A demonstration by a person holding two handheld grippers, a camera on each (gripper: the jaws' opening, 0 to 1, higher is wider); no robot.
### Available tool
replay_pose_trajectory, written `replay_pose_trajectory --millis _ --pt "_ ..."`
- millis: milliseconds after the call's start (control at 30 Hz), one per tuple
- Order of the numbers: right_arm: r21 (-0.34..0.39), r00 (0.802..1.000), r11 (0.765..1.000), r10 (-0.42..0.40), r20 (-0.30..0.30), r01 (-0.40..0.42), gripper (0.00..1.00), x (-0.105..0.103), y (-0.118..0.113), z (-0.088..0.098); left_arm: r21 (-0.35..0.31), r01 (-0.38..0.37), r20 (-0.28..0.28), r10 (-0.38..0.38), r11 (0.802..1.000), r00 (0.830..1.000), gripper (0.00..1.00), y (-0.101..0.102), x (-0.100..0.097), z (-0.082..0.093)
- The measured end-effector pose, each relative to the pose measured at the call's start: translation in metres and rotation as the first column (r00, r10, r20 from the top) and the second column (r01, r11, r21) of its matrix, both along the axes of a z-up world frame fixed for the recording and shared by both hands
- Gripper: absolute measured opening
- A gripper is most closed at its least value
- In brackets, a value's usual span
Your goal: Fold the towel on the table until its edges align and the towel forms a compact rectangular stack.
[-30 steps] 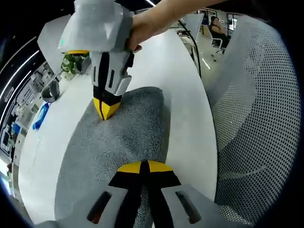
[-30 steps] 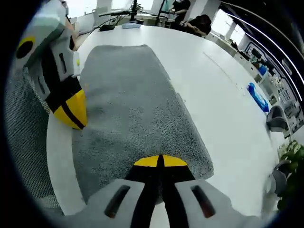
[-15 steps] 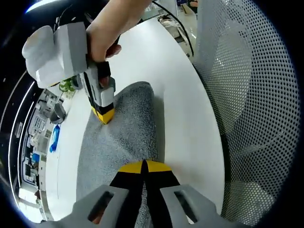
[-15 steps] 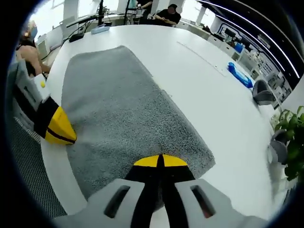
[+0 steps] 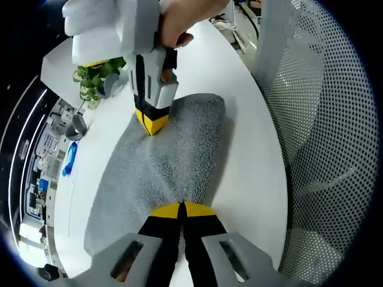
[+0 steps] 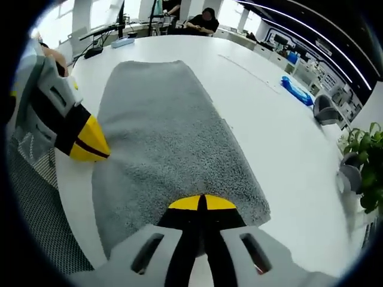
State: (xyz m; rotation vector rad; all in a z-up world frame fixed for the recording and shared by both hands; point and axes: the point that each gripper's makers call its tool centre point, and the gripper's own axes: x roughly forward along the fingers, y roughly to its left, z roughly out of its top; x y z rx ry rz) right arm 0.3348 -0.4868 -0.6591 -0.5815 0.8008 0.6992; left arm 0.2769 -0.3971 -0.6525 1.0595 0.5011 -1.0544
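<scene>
A grey towel (image 5: 173,155) lies spread lengthwise on the white table (image 5: 251,161), and it also appears as the towel (image 6: 161,125) running away from the camera. My left gripper (image 5: 182,209) is shut on the towel's near edge. The right gripper (image 5: 152,122), held by a hand, comes in from the top with its yellow tips pinched on the far edge. In the right gripper view, my right gripper (image 6: 202,203) is shut on the near end of the towel. The left gripper (image 6: 91,144) pinches the towel's left edge beside it.
A mesh chair (image 5: 323,149) stands close to the table's edge, also seen as mesh chair (image 6: 36,203). A potted plant (image 5: 93,78), a blue object (image 5: 69,167) and a grey cup (image 5: 76,124) sit further out on the table. People sit at the far end.
Both cameras have shifted. The right gripper now sits higher and closer over the towel's far edge; the left gripper has drawn nearer to the right one. The towel stays flat and gripped.
</scene>
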Motion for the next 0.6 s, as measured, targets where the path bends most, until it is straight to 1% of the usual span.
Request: replay_pose_trajectory --millis 100,300,433,600 --pt "0.004 1.0 1.0 0.007 0.002 -0.007 0.0 -0.002 0.002 0.0 -0.01 -0.022 -0.004 0.022 1.0 1.0 0.01 0.006 0.004 0.0" --pt "0.015 1.0 1.0 0.026 -0.017 -0.026 0.0 -0.013 0.01 0.001 -0.028 -0.082 -0.015 0.082 0.996 0.997 0.01 0.02 0.012 0.0" --pt "0.011 0.999 0.999 0.044 -0.028 -0.044 0.0 -0.016 0.014 0.001 -0.037 -0.121 -0.02 0.12 0.992 0.993 0.01 0.027 0.015 0.001" --pt "0.011 0.998 0.998 0.063 -0.032 -0.062 0.0 -0.022 0.019 0.001 -0.017 -0.126 0.002 0.126 0.992 0.992 0.01 0.032 0.017 0.0"
